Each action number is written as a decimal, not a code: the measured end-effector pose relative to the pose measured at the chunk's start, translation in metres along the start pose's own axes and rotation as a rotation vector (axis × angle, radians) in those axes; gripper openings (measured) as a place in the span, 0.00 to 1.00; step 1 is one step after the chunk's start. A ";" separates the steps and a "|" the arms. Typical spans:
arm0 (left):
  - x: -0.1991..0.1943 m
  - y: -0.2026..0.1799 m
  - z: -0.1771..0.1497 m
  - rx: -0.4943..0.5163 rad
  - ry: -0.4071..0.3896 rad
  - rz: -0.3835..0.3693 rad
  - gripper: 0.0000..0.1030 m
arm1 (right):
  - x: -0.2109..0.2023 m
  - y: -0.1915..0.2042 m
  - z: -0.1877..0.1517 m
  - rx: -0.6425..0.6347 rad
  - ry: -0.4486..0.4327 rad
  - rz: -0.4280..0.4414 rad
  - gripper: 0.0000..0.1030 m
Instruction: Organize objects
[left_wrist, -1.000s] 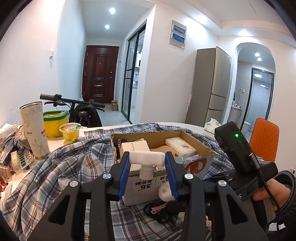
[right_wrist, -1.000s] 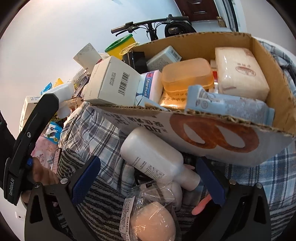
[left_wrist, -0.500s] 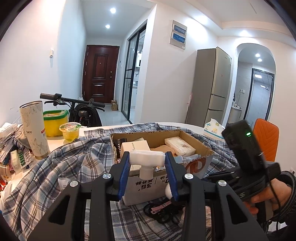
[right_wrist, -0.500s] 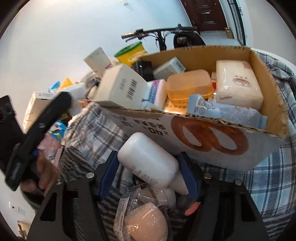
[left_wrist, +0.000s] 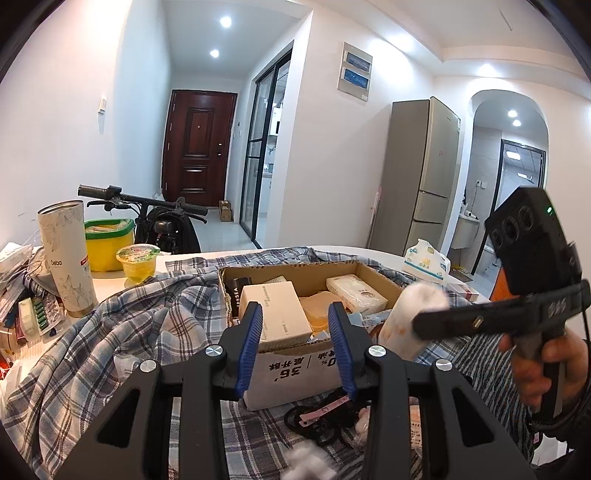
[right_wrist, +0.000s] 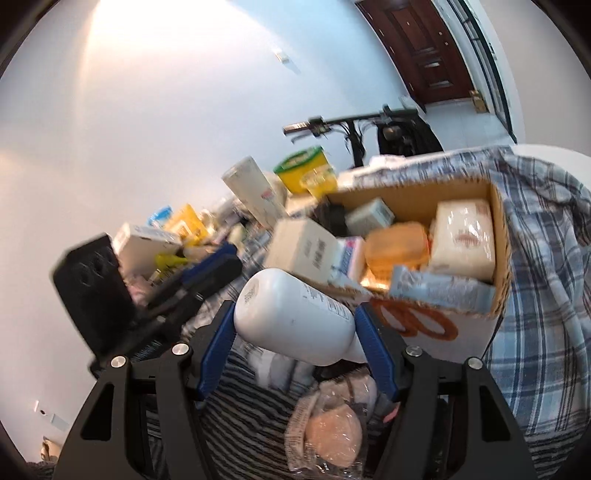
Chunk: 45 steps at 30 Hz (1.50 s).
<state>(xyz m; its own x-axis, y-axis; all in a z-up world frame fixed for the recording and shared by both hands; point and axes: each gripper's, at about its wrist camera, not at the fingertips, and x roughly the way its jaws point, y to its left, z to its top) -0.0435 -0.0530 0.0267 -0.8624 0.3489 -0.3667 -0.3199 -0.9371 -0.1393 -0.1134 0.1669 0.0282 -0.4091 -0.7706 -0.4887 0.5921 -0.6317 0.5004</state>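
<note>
Right gripper (right_wrist: 297, 349) clamps white plastic bottle (right_wrist: 295, 319) crosswise, raised at 7 o'clock of brown cardboard box (right_wrist: 496, 258), likely for boxing. Left gripper (left_wrist: 295, 345) parted, empty, facing box.

Cardboard box (right_wrist: 498, 258) nearly full; small gap at back wall. Tumbler (left_wrist: 68, 258), yellow tub (left_wrist: 105, 243) crowd left; plaid cloth (left_wrist: 110, 332) bare between.
</note>
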 end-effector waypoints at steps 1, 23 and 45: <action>-0.001 0.002 0.001 -0.008 -0.003 -0.004 0.38 | -0.005 0.002 0.003 -0.011 -0.014 0.002 0.62; 0.029 0.009 -0.041 -0.015 0.514 -0.062 0.45 | 0.012 -0.035 0.058 -0.216 -0.252 -0.160 0.62; 0.040 -0.015 -0.064 0.153 0.554 -0.011 0.40 | 0.003 -0.041 0.055 -0.188 -0.279 -0.124 0.62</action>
<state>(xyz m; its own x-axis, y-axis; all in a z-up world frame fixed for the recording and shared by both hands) -0.0478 -0.0245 -0.0449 -0.5377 0.2693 -0.7990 -0.4165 -0.9088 -0.0260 -0.1768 0.1865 0.0451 -0.6443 -0.6990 -0.3102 0.6330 -0.7151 0.2966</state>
